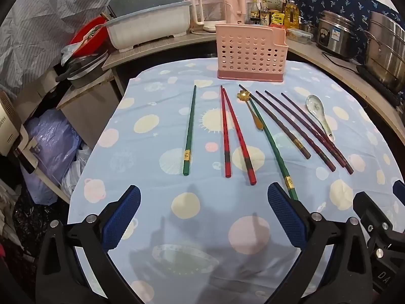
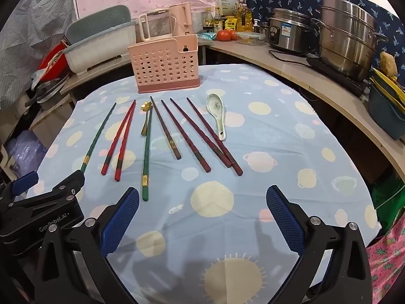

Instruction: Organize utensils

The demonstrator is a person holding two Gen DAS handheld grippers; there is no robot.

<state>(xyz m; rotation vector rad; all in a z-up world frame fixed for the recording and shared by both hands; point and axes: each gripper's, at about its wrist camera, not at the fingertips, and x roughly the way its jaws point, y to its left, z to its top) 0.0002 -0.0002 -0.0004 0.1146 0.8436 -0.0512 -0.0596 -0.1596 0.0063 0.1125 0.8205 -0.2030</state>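
A pink perforated utensil holder (image 1: 251, 53) (image 2: 165, 67) stands at the far side of the blue patterned tablecloth (image 1: 152, 202). In front of it lie a lone green chopstick (image 1: 189, 131) (image 2: 97, 139), two red chopsticks (image 1: 231, 134) (image 2: 121, 139), a second green chopstick (image 1: 270, 147) (image 2: 146, 152), a small gold flower spoon (image 1: 250, 109) (image 2: 146, 119), several dark maroon chopsticks (image 1: 303, 129) (image 2: 197, 136) and a white ceramic spoon (image 1: 319, 114) (image 2: 217, 116). My left gripper (image 1: 203, 217) and right gripper (image 2: 202, 217) are open and empty, above the near part of the cloth.
A dish rack (image 1: 149, 22), kettles (image 1: 215, 10), bottles (image 2: 227, 17), a rice cooker (image 2: 288, 33) and a steel steamer pot (image 2: 349, 35) stand on the counter behind and to the right. Bags and pans (image 1: 76, 65) crowd the left side.
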